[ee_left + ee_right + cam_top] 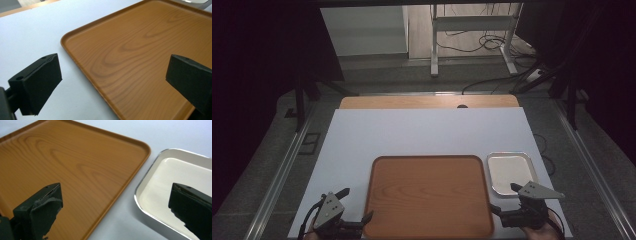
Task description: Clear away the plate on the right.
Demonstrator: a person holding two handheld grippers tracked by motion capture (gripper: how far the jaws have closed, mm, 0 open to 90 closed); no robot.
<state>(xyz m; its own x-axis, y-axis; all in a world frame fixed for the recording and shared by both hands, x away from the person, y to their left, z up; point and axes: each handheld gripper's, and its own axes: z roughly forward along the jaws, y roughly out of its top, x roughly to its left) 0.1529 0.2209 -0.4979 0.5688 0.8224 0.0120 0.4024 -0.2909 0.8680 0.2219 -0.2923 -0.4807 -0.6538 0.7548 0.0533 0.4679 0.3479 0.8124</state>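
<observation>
High view: the wooden tray (428, 197) is lying at lower centre of the bench (422, 132), long axis running left to right, between both grippers. The left gripper (358, 206) and right gripper (506, 199) are each standing wide open, empty, just beside a short edge. The metal tray (511, 172) is sitting just above the right one.

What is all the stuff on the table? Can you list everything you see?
wooden tray: one, orange-brown wood grain, near middle of the table, nothing on it
metal tray: one, silver rim, whitish inside, just right of the wooden tray, apart from it
table sheet: one, pale bluish white, covers most of the table
table top: one, light wood, showing at the far edge
desk frame: one, white, on the floor beyond the table
left hand-held gripper: one, black, open, at the wooden tray's near left corner
right hand-held gripper: one, black, open, between the two trays' near ends
</observation>
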